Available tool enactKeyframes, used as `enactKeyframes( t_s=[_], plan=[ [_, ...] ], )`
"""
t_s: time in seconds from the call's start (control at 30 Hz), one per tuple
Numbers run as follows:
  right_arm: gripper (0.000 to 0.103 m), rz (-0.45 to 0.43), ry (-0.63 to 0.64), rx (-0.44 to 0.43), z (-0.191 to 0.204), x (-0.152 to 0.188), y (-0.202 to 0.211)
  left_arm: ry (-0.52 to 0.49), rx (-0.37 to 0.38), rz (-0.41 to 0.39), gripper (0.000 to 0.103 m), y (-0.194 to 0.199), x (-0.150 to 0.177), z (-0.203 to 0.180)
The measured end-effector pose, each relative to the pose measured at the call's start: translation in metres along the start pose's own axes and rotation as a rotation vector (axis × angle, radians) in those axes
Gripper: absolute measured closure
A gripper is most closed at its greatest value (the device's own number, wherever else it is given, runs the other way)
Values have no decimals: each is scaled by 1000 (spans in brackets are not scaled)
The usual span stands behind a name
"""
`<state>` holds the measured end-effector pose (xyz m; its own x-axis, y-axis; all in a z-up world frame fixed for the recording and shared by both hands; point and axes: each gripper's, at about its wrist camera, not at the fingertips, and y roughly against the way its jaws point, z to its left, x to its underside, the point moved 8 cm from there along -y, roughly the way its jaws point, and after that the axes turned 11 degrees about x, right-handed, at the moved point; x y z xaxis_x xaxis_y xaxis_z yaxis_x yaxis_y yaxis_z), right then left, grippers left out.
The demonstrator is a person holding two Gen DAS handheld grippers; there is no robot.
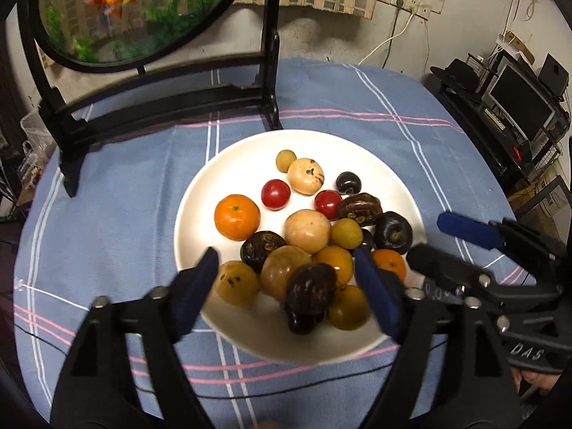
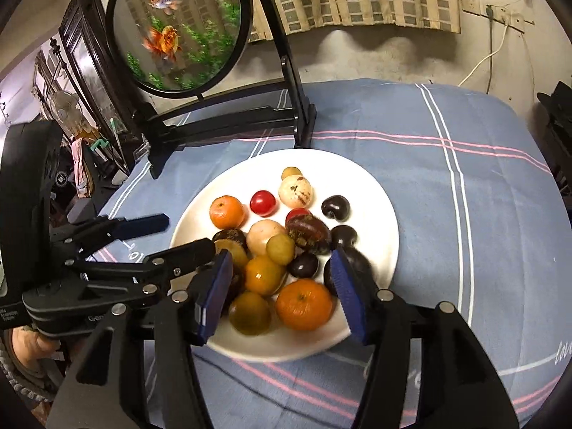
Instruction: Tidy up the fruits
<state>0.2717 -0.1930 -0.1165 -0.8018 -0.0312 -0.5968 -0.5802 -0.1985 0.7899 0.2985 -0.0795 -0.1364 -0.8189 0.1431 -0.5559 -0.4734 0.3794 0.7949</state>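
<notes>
A white plate on the blue checked cloth holds several small fruits: a mandarin, two cherry tomatoes, pale round fruits, yellowish ones and dark purple ones. My left gripper hovers open over the plate's near side. A blurred dark fruit lies between its blue pads, touching neither. My right gripper is open over the near rim of the plate, with a mandarin and an olive-yellow fruit below the gap. Each gripper appears at the edge of the other's view.
A black stand carrying a round goldfish picture stands on the table behind the plate. A thin black cable crosses the cloth near the front edge. Shelves with a monitor are off the table's right side.
</notes>
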Motion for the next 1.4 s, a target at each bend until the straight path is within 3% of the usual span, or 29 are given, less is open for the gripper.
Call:
enactKeyframes(
  t_s=[0.13,0.33,0.43,0.53,0.7,0.9,1.03,1.1,1.13,1.23,1.33,1.4],
  plan=[
    [45,6,-11,-8,3,16,20,-1,-14,-37,9,25,2,-8],
    [43,-1,-10,-14,7,48,59,-2,-68,-66,3,63,13,-21],
    [41,5,-2,-19,10,65,77,-18,-150,-38,2,75,24,-28],
    [30,9,21,-18,15,83,93,-31,-253,-31,2,89,36,-31],
    [28,30,26,-28,17,118,117,64,-90,-51,2,105,53,-43],
    [28,95,43,-22,21,155,130,62,-103,-73,2,125,68,-57],
    [26,84,58,71,17,147,135,85,-109,-75,2,134,77,-62],
    [4,84,23,158,8,132,134,94,-118,-78,2,140,84,-66],
    [3,96,3,196,4,126,132,94,-129,-78,2,142,86,-68],
    [3,53,-70,171,5,103,136,91,-148,-91,2,150,92,-73],
    [3,11,-29,204,14,94,139,109,-147,-108,2,160,94,-73],
    [3,10,-15,182,21,95,139,107,-159,-110,2,163,94,-71]
  ],
)
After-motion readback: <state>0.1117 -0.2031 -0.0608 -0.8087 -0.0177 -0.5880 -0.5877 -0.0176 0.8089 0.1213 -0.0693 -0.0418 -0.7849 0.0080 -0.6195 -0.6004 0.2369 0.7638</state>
